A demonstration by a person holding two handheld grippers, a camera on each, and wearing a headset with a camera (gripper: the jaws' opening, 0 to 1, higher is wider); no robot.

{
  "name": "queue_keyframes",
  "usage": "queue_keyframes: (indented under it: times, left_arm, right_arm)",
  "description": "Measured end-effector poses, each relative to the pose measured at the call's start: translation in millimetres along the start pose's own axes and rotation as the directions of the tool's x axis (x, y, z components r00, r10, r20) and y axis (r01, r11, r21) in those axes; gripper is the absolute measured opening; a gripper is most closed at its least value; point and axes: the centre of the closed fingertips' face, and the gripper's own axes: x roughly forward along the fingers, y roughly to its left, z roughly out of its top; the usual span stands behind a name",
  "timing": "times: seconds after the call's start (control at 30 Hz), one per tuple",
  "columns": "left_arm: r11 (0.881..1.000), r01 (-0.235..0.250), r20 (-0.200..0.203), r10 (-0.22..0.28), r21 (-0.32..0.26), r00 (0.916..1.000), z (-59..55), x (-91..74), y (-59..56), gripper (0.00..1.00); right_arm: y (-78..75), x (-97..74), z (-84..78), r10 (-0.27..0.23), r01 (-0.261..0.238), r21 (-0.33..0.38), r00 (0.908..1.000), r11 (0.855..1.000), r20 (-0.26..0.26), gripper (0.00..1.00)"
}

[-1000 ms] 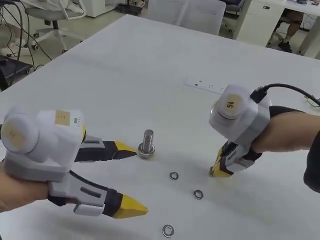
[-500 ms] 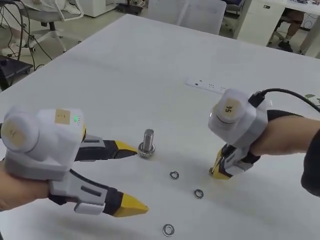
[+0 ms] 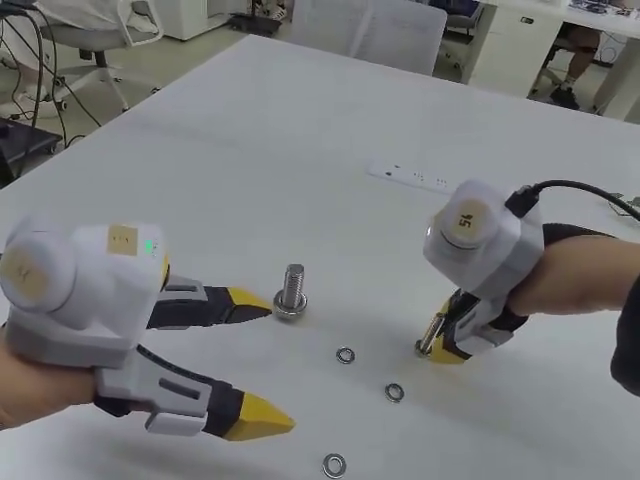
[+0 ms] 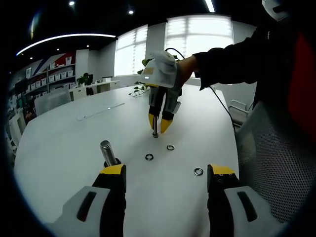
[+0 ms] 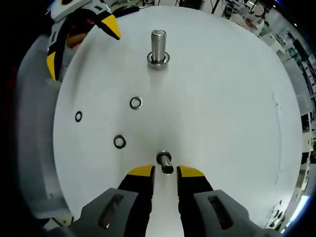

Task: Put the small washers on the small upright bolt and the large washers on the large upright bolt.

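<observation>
The large bolt (image 3: pixel 291 291) stands upright mid-table with a washer (image 5: pixel 158 59) around its base. Three loose washers (image 3: pixel 346 355) (image 3: pixel 395 392) (image 3: pixel 334 464) lie on the white table in front of it. My right gripper (image 3: pixel 436 346) points down at the table, shut on the small bolt (image 5: pixel 165 162), whose lower end touches the surface. In the left gripper view that small bolt (image 4: pixel 155 126) hangs between the yellow tips. My left gripper (image 3: pixel 258 362) is open and holds nothing, one fingertip (image 3: pixel 252 299) just left of the large bolt (image 4: pixel 106 152).
A white power strip (image 3: pixel 411 175) lies flat beyond the right gripper. The table (image 3: pixel 300 150) stretches far back, bare there. A chair (image 3: pixel 380 30) and cabinets stand past its far edge. The right gripper's cable (image 3: pixel 570 186) trails off to the right.
</observation>
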Motion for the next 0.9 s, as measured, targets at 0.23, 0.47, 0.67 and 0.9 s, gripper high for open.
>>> queue_keyframes:
  times: [0.23,0.47,0.67,0.9]
  left_arm:
    - [1.0,0.004,0.001,-0.004,0.003,1.0,1.4,0.1,-0.5,0.66]
    - [1.0,0.004,0.004,-0.004,0.008,1.0,3.9,-0.7,-0.8,0.66]
    - [1.0,0.0,0.005,0.0,0.013,1.0,4.8,-1.3,0.0,0.66]
    - [1.0,-0.005,0.011,0.005,0.016,0.9999,6.4,-2.5,0.6,0.66]
  right_arm:
    - [5.7,-5.2,-6.9,0.002,-0.002,0.02,1.0,1.0,0.001,0.19]
    - [10.2,-13.2,-10.7,-0.01,0.01,0.039,0.9999,0.999,0.012,0.19]
    - [22.2,-18.4,-11.7,-0.015,0.014,0.042,0.9997,0.999,0.021,0.19]
    - [42.5,-24.0,-8.4,-0.001,-0.001,0.037,0.9993,0.999,0.039,0.19]
